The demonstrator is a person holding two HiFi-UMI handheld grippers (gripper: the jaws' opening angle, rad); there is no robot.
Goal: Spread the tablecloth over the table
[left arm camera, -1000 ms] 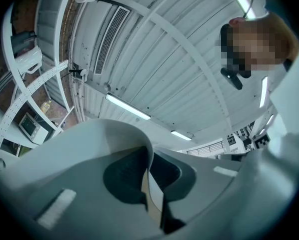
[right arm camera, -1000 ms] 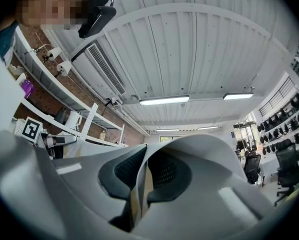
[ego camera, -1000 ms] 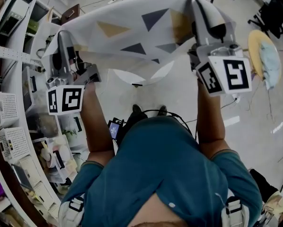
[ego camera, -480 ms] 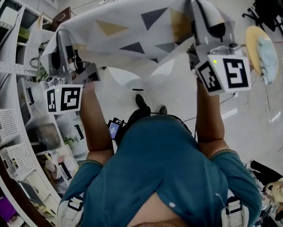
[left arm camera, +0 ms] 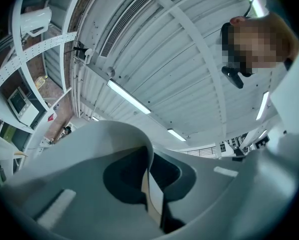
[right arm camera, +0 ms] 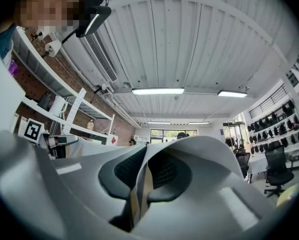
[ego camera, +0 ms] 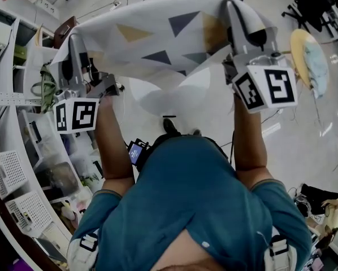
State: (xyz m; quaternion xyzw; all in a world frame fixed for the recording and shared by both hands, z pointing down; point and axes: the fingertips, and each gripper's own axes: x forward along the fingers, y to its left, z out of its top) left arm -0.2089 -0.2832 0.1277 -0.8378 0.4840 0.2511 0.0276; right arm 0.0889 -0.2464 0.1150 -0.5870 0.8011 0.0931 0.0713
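Where the head view looks down, the left gripper and right gripper hold the tablecloth stretched between them above the floor. It is pale fabric with grey, navy and tan triangles, sagging in folds. Left gripper view: jaws closed on a thin cloth edge. Right gripper view: dark dimpled pads clamp a folded edge.

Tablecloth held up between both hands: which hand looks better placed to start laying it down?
Right, probably, though narrowly. The right gripper and left gripper are each shut on the tablecloth's edge, but the right has open floor and a round tabletop beside it; the left is close to shelves.
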